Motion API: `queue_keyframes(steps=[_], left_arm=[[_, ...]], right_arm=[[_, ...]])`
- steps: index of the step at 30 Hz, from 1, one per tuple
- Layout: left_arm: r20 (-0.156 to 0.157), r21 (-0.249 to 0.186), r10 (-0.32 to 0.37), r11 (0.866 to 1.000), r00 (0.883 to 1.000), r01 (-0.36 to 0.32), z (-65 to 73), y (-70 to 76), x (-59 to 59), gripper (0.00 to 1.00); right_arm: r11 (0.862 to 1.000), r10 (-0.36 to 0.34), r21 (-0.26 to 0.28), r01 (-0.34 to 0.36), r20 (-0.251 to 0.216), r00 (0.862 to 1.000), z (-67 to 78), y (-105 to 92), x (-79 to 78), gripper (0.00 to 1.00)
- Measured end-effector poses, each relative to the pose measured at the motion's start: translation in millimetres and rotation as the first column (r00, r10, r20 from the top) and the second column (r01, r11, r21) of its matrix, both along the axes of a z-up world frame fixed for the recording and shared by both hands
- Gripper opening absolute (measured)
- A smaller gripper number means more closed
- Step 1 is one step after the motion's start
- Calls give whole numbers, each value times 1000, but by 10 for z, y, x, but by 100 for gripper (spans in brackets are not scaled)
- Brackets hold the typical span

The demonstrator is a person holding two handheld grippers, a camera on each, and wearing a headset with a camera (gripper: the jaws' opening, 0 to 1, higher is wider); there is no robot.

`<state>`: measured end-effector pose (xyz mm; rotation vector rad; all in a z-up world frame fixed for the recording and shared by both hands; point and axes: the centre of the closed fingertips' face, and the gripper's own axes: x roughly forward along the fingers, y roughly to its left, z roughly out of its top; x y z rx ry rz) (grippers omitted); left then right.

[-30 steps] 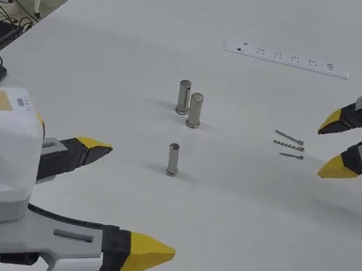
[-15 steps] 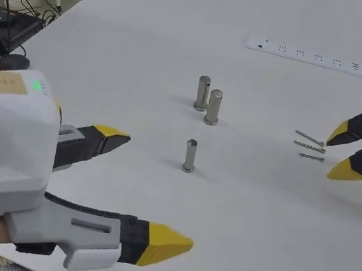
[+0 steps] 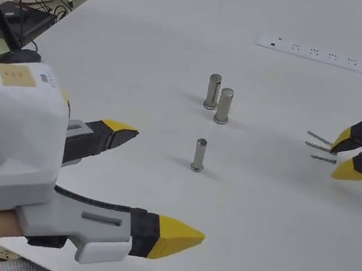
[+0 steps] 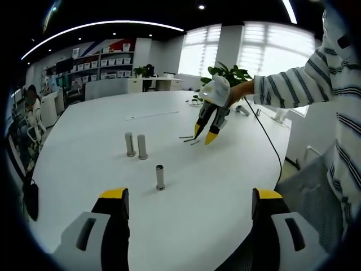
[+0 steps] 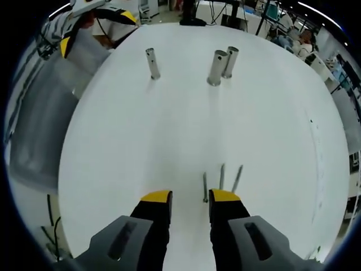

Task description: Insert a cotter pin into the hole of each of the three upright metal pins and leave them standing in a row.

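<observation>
Right claw (image 5: 190, 196) hangs parted beside cotter pins (image 5: 221, 176).

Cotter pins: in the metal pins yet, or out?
Out: all three cotter pins lie flat on the table by the right gripper.

On the table (image 3: 144, 58), two metal pins (image 3: 223, 106) stand just beside each other at centre; a third metal pin (image 3: 199, 155) stands alone in front of them, apart. Three cotter pins (image 3: 316, 146) lie side by side well to the right. Right gripper (image 3: 338, 157) at their right ends. Power strip (image 3: 316, 54) far behind, right. Left gripper (image 3: 168, 182) front left.
</observation>
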<state>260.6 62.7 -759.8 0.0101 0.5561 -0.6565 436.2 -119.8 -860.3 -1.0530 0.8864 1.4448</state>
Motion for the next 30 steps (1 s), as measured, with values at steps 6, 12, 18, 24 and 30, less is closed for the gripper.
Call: queue_keyframes(steps=[6,12,18,24,30], left_arm=[[-16,3,-1,1000,1000,1,-51,-6,-8,89],[-21,3,-4,1000,1000,4,-72,-25,-4,88],[-24,8,-3,1000,1000,3,-87,-18,2,88],[-26,6,0,1000,1000,0,-96,-17,7,87],[-24,-3,3,1000,1000,-3,-91,-27,16,86]], right_arm=[[1000,2,-20,-2,-4,1000,-71,28,53,27],[999,-19,-30,18,-18,1000,-97,17,87,24],[999,-14,-42,13,-19,1000,-115,6,90,21],[999,-25,-41,25,-16,1000,-110,25,87,18],[999,-30,-42,30,-13,999,-113,22,94,16]])
